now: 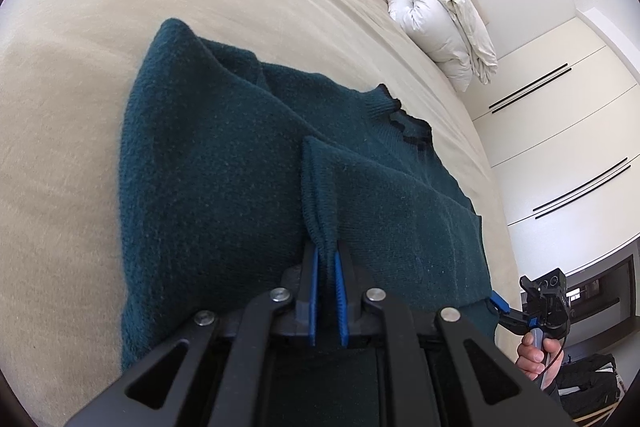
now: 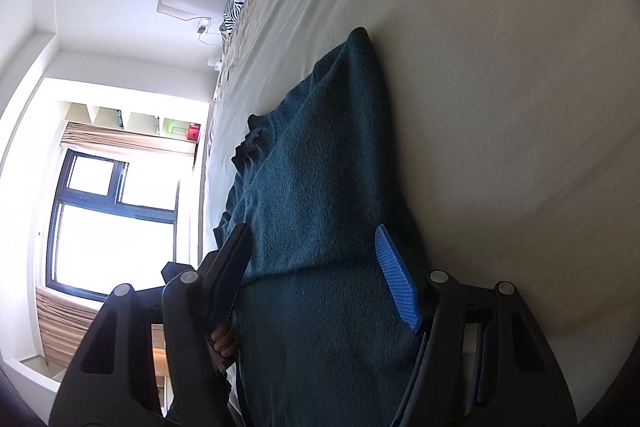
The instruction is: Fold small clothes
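A fuzzy dark teal sweater (image 1: 224, 163) is spread on the bed (image 1: 72, 75). Its cuff is pinched by the closed left hand-held gripper (image 1: 326, 259). It is straddled by the open right hand-held gripper (image 2: 312, 259).

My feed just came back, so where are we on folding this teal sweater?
Partly folded: one side of the teal sweater already lies doubled over the body on the bed. In hand: the left gripper is shut on a ribbed cuff. The right gripper is open, its fingers straddling the knit, gripping nothing. Left: lay that sleeve across, then fold the body.
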### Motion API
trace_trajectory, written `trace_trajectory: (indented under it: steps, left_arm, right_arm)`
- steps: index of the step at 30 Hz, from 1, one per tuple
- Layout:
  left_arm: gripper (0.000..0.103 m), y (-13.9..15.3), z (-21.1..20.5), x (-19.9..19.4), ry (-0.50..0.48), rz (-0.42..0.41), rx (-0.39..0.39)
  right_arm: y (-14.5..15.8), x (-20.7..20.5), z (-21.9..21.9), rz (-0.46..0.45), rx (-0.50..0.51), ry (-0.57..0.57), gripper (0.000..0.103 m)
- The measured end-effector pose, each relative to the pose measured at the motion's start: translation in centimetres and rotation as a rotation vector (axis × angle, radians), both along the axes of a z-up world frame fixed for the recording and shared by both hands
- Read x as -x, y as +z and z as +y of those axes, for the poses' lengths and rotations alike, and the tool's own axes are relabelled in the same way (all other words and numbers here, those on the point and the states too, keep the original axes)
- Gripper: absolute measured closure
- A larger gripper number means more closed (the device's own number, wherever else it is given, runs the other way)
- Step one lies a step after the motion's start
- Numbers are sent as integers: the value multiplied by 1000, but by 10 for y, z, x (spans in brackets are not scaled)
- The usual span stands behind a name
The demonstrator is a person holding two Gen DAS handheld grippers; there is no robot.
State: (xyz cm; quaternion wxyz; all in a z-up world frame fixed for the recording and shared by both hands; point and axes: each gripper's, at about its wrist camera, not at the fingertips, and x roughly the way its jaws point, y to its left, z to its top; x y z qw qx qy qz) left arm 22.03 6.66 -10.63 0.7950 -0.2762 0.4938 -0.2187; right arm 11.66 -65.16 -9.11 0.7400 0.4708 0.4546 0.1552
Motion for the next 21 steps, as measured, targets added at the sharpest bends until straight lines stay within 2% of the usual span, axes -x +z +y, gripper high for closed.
trace_trajectory:
  steps: [2,4,7,9,12,16,21]
  left_arm:
    - [85,10,6,10,34,-8,-4]
    - [61,25,16,26,59,-41,-17]
    - [42,50,37,66,102,-104,-61]
    - [39,60,53,99,119,-122,-67]
    - [38,66,71,149,128,-106,-76]
    - [38,65,84,204,127,-71,-103]
    - [38,54,87,254,99,-6,-142]
  right_arm:
    - [8,23,-1,-14,-13,-10,39]
    - [21,50,-3,-55,-23,-22,39]
    - [37,86,0,-91,16,-36,39]
    - [47,114,5,-112,79,-36,39]
    - [53,148,12,-128,143,-19,39]
    - [53,193,15,-129,198,2,39]
    - [53,235,28,-125,258,33,39]
